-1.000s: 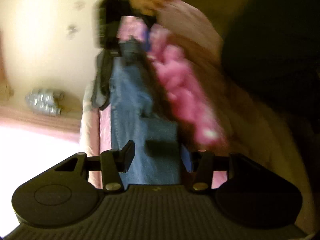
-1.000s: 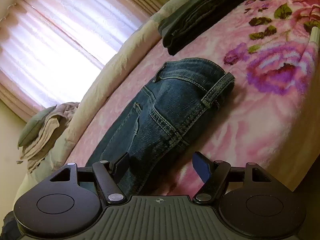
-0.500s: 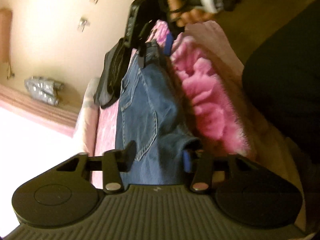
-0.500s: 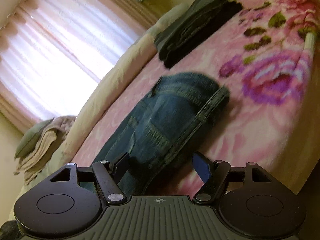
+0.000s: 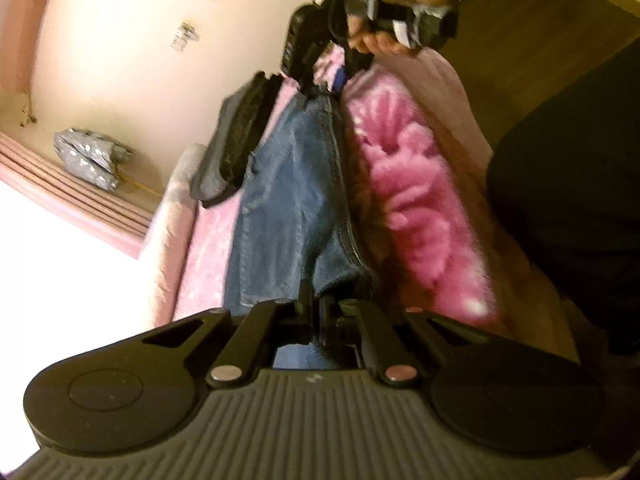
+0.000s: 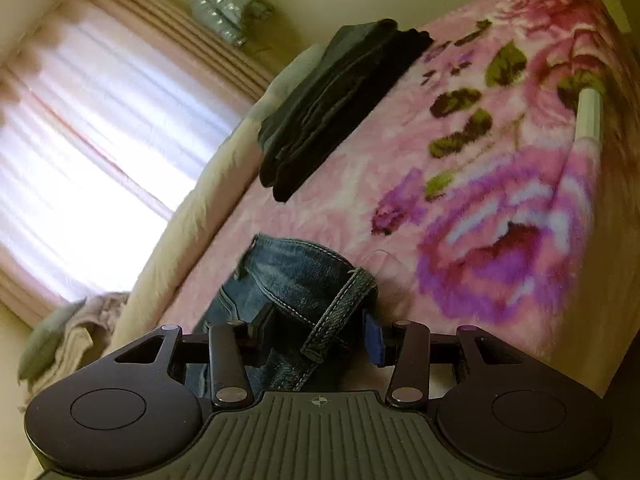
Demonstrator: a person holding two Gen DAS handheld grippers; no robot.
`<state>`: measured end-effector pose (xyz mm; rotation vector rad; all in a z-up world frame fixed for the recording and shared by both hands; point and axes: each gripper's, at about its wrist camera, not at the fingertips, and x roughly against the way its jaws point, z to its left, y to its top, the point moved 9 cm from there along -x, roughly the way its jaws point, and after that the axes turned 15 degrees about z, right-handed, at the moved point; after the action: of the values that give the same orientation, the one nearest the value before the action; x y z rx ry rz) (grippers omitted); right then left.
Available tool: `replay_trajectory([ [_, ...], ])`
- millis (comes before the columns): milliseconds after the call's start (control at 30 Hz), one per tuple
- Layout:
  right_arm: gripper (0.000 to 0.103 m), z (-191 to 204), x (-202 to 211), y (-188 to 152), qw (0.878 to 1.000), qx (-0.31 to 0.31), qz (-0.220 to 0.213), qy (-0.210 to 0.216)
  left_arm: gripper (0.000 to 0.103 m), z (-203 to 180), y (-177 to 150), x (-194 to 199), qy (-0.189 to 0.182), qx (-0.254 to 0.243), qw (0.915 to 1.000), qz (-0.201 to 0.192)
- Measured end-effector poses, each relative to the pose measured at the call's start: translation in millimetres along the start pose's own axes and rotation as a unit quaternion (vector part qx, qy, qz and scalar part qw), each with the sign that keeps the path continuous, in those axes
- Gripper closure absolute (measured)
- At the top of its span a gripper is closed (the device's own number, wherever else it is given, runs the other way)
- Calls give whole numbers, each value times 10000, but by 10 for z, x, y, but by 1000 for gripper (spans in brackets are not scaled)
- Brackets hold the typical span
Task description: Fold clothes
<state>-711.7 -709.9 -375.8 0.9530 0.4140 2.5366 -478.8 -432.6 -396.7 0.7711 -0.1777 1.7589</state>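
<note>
I count one pair of blue jeans (image 6: 288,292) at the bottom centre of the right view. I see one stack of dark folded clothes (image 6: 340,100) above it, one flowered pink blanket (image 6: 500,200) across the right side, one silver bag (image 6: 220,4) at the top, and one heap of pale cloth (image 6: 76,332) at lower left.

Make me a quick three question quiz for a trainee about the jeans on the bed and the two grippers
1. True or false: the left gripper is shut on the jeans.
2. Which end of the jeans lies between the right gripper fingers: A) waistband, B) a sock?
3. What lies on the floral blanket beyond the jeans?

Key: 1. True. 2. A; its fingers stand apart around the waistband. 3. A dark folded stack of clothes.
</note>
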Motion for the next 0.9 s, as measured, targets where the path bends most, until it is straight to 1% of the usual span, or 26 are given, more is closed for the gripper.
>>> replay_trajectory([
  [100,58,-26,64,-42,9999,-127,33,13,88,-65,-106,49,27,-49,9999,147],
  [133,47,-16,117,-60,9999,-148,-2,-49,80,-62,-163,85,76,-6,9998,200],
  [167,26,4,182,-84,9998,-157,-61,-126,77,-55,-228,123,120,53,9996,261],
  [200,20,52,262,-124,9997,-98,-125,-193,75,-39,-318,172,148,163,9992,347],
  [233,18,141,339,-184,9996,85,-155,-213,73,-22,-409,221,176,274,9985,434],
  [267,18,258,390,-270,9990,360,-98,-226,72,-6,-500,271,204,385,9977,520],
  [333,18,513,461,-521,9957,904,126,-171,72,24,-688,372,263,608,9954,698],
  [367,18,669,464,-674,9922,1211,275,-85,72,38,-810,427,302,738,9935,816],
  [433,18,1034,461,-1046,9774,2026,596,132,71,70,-1085,532,370,1034,9880,1089],
  [467,18,1219,462,-1241,9663,2454,745,243,71,88,-1246,583,419,1167,9843,1256],
  [500,18,1418,462,-1453,9511,2941,873,361,71,105,-1405,636,472,1289,9803,1418],
  [533,18,1609,452,-1664,9331,3421,1006,469,71,122,-1561,696,539,1386,9763,1571],
  [600,18,1940,401,-2060,8920,4307,1246,583,70,164,-1920,830,658,1642,9659,1892],
  [633,18,2069,361,-2232,8712,4698,1306,574,70,182,-2096,899,717,1761,9601,2050],
  [700,18,2312,276,-2566,8253,5443,1405,529,70,211,-2466,1049,853,1965,9473,2382],
  [733,18,2407,219,-2714,8039,5755,1427,462,69,225,-2659,1128,923,2068,9400,2551],
  [800,18,2580,106,-2994,7657,6232,1526,453,66,234,-3025,1292,1043,2229,9260,2861],
  [867,18,2735,12,-3270,7353,6537,1684,600,65,249,-3405,1422,1169,2308,9121,3179],
  [900,18,2806,-34,-3402,7228,6661,1723,652,64,258,-3590,1478,1226,2336,9052,3332],
])
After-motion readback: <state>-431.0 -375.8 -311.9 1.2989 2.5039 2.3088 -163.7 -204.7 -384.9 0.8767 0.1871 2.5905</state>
